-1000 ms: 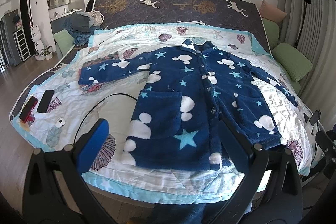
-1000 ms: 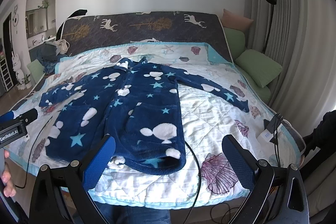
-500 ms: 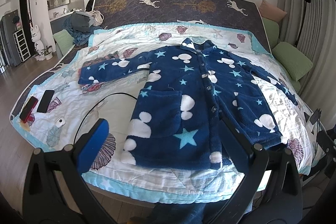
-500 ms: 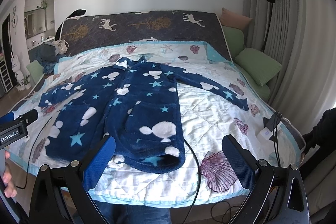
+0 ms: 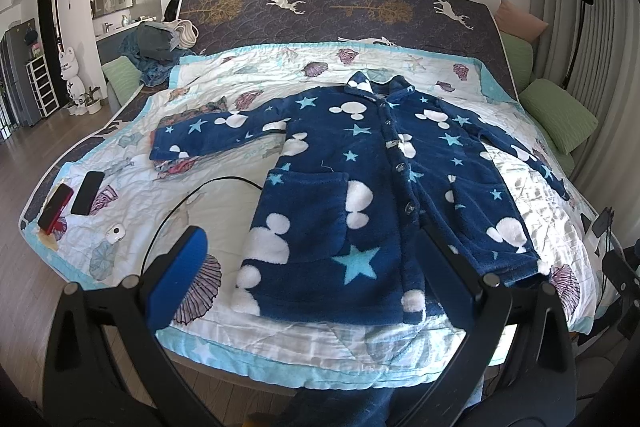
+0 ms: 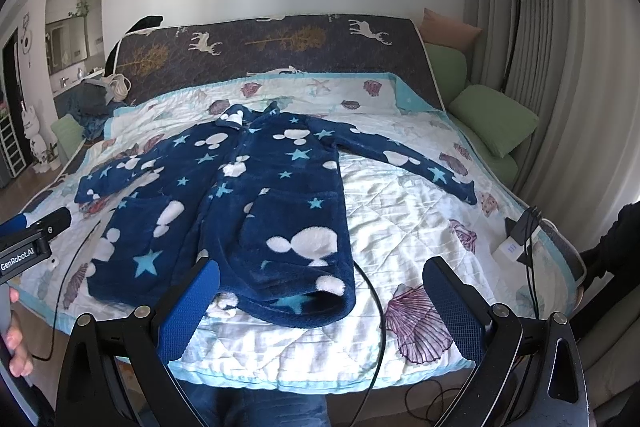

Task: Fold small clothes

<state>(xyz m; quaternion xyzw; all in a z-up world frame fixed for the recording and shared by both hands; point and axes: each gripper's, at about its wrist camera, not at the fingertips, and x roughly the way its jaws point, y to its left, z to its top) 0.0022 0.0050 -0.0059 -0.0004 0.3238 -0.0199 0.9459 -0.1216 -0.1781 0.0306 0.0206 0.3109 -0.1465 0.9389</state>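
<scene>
Navy fleece, printed with white mouse-head shapes and pale blue stars: a child's buttoned robe (image 5: pixel 360 195) lies face up and spread flat on the quilt (image 5: pixel 224 203) covering the bed, collar toward twelve o'clock, hem toward six, both sleeves extended.

Left hand-held gripper (image 5: pixel 316 267): jaws spread wide, holding nothing, poised above the hem at the near edge of the bed. Right hand-held gripper (image 6: pixel 324 291): likewise spread and empty, poised over the hem corner on the robe's right side.

Finding: folding has not begun. The step in hand is judged to be the first grasp, probably a sleeve or a side panel.

Recommendations:
- The hem at six o'clock in the right wrist view is rolled and doubled under. Flatten it before folding, or the crease will set crooked.
- Thick fleece resists pinching. Take a deep bite at the cuff or shoulder seam, one layer only.
- A black cable (image 5: pixel 188 199) runs on the quilt from about eight o'clock and passes under the robe's left edge; a second cable (image 6: pixel 376 307) lies beside the hem at four o'clock. Whether either is caught under the cloth cannot be confirmed. Lift rather than drag.
- Two phones (image 5: pixel 72 199) and a small white device (image 5: pixel 116 230) at nine o'clock lie well apart from the garment; no interference expected.
</scene>
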